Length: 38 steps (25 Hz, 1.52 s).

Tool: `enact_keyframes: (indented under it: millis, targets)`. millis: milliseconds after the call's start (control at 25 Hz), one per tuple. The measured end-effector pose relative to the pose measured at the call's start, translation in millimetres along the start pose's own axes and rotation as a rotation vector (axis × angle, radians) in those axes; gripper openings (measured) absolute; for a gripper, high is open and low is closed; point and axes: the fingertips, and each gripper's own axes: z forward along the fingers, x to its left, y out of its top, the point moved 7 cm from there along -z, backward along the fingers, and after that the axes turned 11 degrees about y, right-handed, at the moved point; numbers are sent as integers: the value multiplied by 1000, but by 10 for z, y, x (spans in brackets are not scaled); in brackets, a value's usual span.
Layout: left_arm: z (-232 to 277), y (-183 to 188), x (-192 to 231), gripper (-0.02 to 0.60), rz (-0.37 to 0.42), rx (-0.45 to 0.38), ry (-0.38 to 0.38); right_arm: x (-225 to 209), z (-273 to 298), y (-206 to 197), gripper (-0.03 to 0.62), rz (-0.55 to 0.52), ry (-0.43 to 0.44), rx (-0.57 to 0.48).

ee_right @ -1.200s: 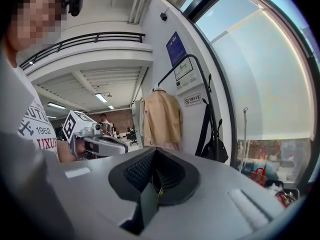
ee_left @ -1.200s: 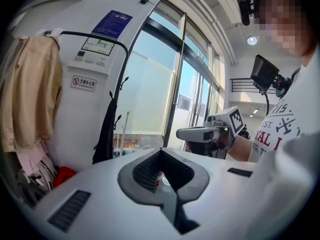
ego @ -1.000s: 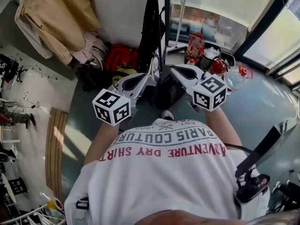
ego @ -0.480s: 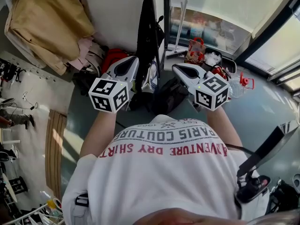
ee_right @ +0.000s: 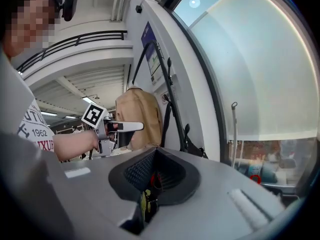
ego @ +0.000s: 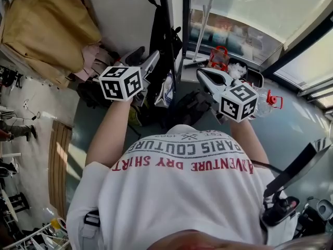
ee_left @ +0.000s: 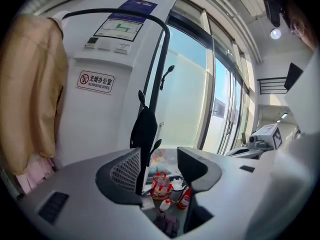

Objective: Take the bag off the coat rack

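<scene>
The black bag [ee_left: 145, 131] is seen hung on the coat rack [ee_left: 158, 69], untouched. The left hand-held gripper [ee_left: 159, 159] is being opened, empty; the right hand-held gripper [ee_right: 154, 176] is apparently kept shut. Grasping and unhooking are left.

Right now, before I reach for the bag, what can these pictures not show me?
- Lower part of the black bag: left gripper view, behind the left gripper, whose jaws are opening and grip nothing.
- Bag's hanging point: same view, dark strap merges with the coat rack pole.
- Rack's top: head view, cut by the upper edge.
- Print on the poster: left gripper view, too small.
</scene>
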Motion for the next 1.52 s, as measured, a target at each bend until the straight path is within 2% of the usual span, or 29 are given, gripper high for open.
enact_keyframes:
  millis: [240, 360, 480, 680, 880, 960, 1000, 1200, 1360, 1520]
  targets:
    - [493, 102, 156, 310, 125, 13, 65, -203, 57, -27, 2, 36, -21, 8]
    - [731, 41, 220, 311, 176, 48, 100, -297, 72, -70, 2, 47, -28, 24]
    - [972, -35, 291, 311, 195, 95, 114, -462, 138, -83, 2, 62, -34, 36]
    - [1110, -85, 303, 307, 218, 79, 99, -594, 206, -128, 2, 72, -30, 49]
    - [1146, -79, 345, 172, 205, 60, 123, -636, 239, -172, 2, 81, -25, 55]
    - [1143, -75, 374, 63, 196, 44, 142, -648, 255, -189, 2, 84, -25, 56]
    - [1142, -72, 384, 31, 190, 39, 144, -657, 257, -197, 2, 87, -26, 57]
    - [1145, -58, 386, 18, 166, 31, 112, -713, 266, -232, 2, 102, -32, 62]
    - [1098, -15, 415, 18, 126, 1, 117, -706, 288, -230, 2, 100, -23, 64]
    - [1027, 134, 373, 17, 87, -40, 88, -728, 278, -217, 2, 100, -17, 61]
